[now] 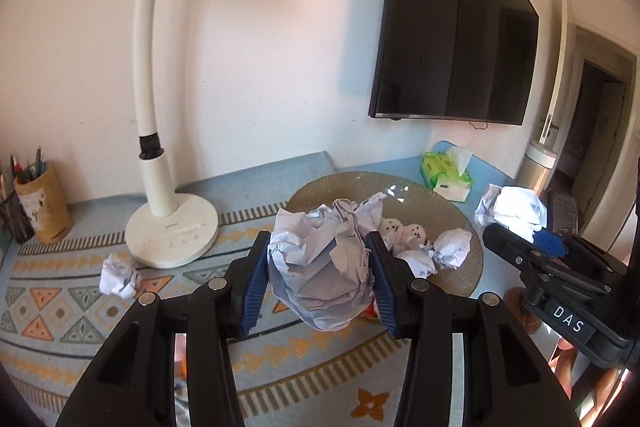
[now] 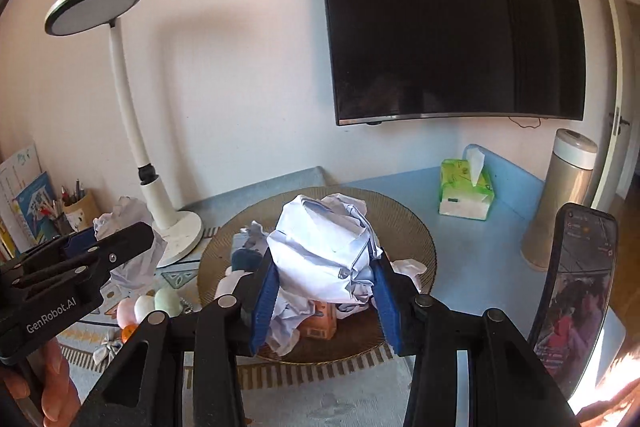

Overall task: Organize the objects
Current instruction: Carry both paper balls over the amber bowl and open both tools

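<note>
In the left wrist view my left gripper [image 1: 318,247] is shut on a large crumpled white paper ball [image 1: 320,275], held above the patterned mat. My right gripper [image 2: 326,263] is shut on a second crumpled paper ball [image 2: 324,239], above a round brown plate [image 2: 416,227]. Each gripper appears in the other's view: the right gripper [image 1: 520,235] at the right with its paper [image 1: 516,211], the left gripper [image 2: 116,239] at the left with its paper [image 2: 132,251]. The plate [image 1: 460,223] holds smaller paper balls [image 1: 452,247] and small plush toys [image 1: 404,231].
A white desk lamp [image 1: 168,235] stands at the left, with a pencil holder [image 1: 44,203] beyond it and a loose paper ball [image 1: 118,275] on the mat. At the back right are a green tissue pack [image 2: 466,191] and a canister [image 2: 560,195]. A phone [image 2: 576,299] stands at the right.
</note>
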{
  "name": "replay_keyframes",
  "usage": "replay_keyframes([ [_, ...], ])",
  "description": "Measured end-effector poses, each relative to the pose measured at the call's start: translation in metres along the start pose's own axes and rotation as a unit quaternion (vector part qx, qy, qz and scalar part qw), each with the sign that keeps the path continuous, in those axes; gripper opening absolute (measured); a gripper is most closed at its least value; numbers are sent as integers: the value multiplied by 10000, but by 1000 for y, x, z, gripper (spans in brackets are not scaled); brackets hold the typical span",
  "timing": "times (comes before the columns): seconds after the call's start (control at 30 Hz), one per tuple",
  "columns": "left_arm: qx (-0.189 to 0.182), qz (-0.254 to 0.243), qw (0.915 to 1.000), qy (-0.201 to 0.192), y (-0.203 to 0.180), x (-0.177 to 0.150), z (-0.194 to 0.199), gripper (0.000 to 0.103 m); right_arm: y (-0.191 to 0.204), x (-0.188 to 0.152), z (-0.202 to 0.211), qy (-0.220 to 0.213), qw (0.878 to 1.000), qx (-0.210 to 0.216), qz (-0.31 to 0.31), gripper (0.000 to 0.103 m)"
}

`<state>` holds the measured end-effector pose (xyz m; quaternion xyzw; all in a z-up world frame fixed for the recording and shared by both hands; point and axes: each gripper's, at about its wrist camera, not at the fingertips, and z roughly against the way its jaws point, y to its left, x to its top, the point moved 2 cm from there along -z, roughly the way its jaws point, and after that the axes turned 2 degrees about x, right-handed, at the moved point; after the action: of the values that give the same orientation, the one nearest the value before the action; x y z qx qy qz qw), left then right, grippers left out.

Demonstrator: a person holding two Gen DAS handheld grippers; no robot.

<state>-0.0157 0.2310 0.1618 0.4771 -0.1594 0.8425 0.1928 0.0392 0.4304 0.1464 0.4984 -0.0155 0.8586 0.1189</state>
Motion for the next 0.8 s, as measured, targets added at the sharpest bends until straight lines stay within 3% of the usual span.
replay_keyframes([
  [0.17,-195,-47,9998,83,-22,21,-50,51,-19,26,-49,163,9995,-233,-95,45],
  [0.2,-159,-49,9998,59,-24,23,-57,56,-19,30,-59,269,9995,-176,-54,55],
  [0.23,-139,-72,9999,67,-26,24,-63,75,-20,31,-67,356,9992,-177,-64,67],
  [0.3,-109,-97,9999,-27,-25,23,-64,92,-24,29,-69,374,9989,-267,-116,68],
  [0.57,182,-2,9998,4,14,-17,-9,92,-7,-6,-16,115,9999,34,-35,72],
  [0.67,418,241,9988,-22,41,-47,28,94,21,-24,9,-50,9991,396,133,86],
  [0.7,549,322,9980,-40,50,-59,40,100,34,-33,17,-107,9984,520,208,91],
  [0.8,1037,621,9926,-83,83,-97,69,103,75,-64,25,-193,9940,891,601,97],
])
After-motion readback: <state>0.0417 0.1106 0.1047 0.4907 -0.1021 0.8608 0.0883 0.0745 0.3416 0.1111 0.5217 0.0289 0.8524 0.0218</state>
